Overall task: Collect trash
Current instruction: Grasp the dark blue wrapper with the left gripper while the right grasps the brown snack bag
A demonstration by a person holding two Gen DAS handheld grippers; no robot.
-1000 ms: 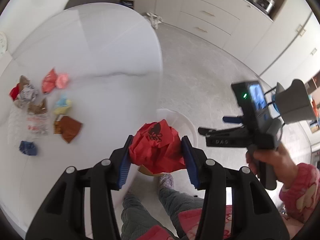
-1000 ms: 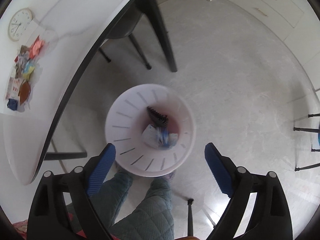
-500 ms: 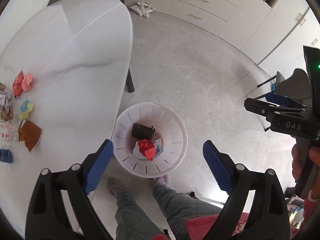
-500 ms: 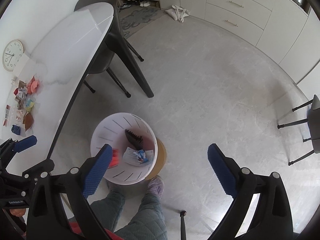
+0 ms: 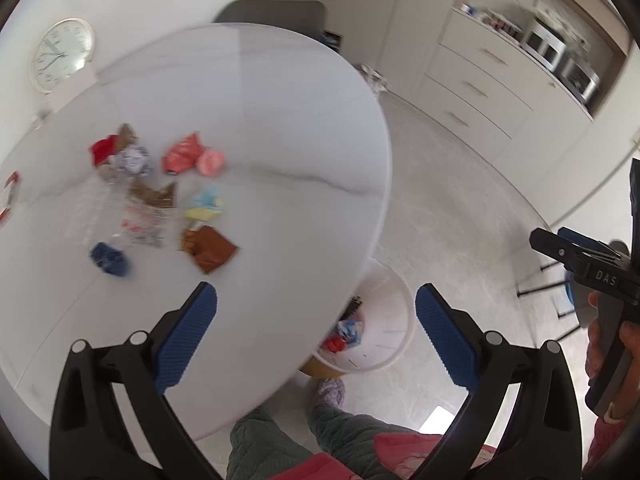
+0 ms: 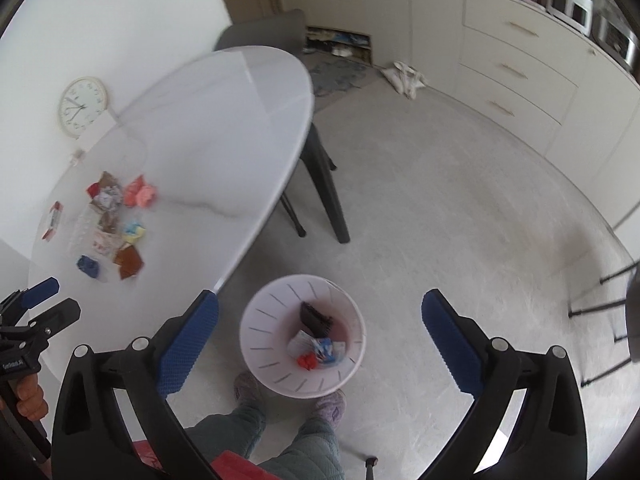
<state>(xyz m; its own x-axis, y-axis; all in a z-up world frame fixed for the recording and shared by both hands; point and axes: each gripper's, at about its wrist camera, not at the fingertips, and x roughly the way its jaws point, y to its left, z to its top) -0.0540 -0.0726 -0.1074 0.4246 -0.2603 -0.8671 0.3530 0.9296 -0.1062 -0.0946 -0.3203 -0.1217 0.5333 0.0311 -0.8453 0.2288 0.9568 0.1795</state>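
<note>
I held the left gripper over the near rim of the oval white marble-look worktop, its blue-padded jaws spread wide with nothing between them. The right gripper hung over the grey floor, its jaws just as wide and bare. On its black body, seen at the edge of the left view, I could read "DAS"; the print on the wrappers was too blurred to make out.

The trash lay in a loose cluster on the far left part of the worktop: a brown foil wrapper, a crumpled dark blue scrap, a yellow and pale blue wad, a coral-red wrapper touching a pink ball, and a clear plastic bag with red print.

The round white slotted bin stood on the floor just off the worktop's curved edge, already holding a red crumple, a black comb-like piece and some white and blue paper. Open floor stretched beyond it to the cream drawers. A round white clock leaned against the wall.
</note>
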